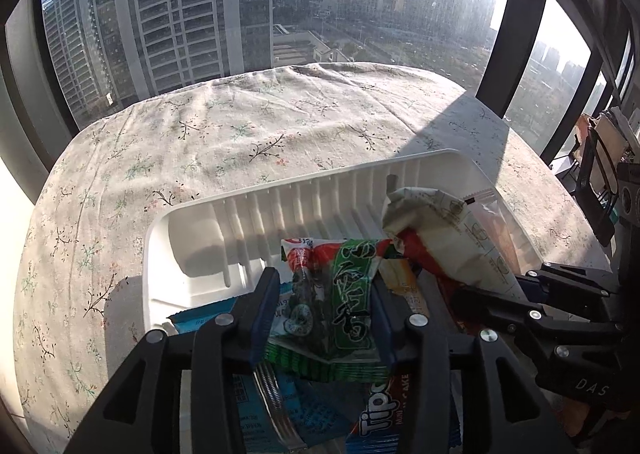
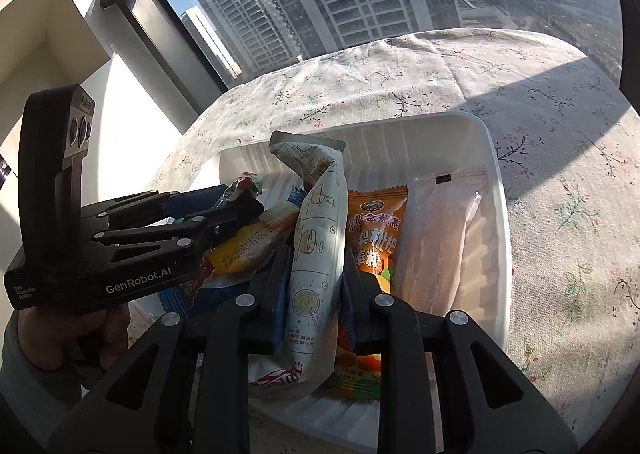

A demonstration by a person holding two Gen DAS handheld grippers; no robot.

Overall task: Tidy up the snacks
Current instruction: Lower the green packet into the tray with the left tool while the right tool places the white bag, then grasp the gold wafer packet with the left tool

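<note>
Two grippers: left gripper (image 1: 324, 294) loosely straddles green packet (image 1: 340, 294); right gripper (image 2: 310, 286) clamps white packet (image 2: 316, 254).

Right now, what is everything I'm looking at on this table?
White bin: one, white ribbed plastic, on the tablecloth, holding the snacks.
Green seaweed packet: one, green and red, in the bin between the left gripper's fingers.
White wafer packet: one, white, between the right gripper's fingers, standing up from the bin.
Orange packet: one, orange, in the bin.
Clear packet: one, see-through, by the bin's right wall.
Tablecloth: one, pale floral, over the table.
Left gripper: black, jaws apart.
Right gripper: black, closed on the white packet.
</note>
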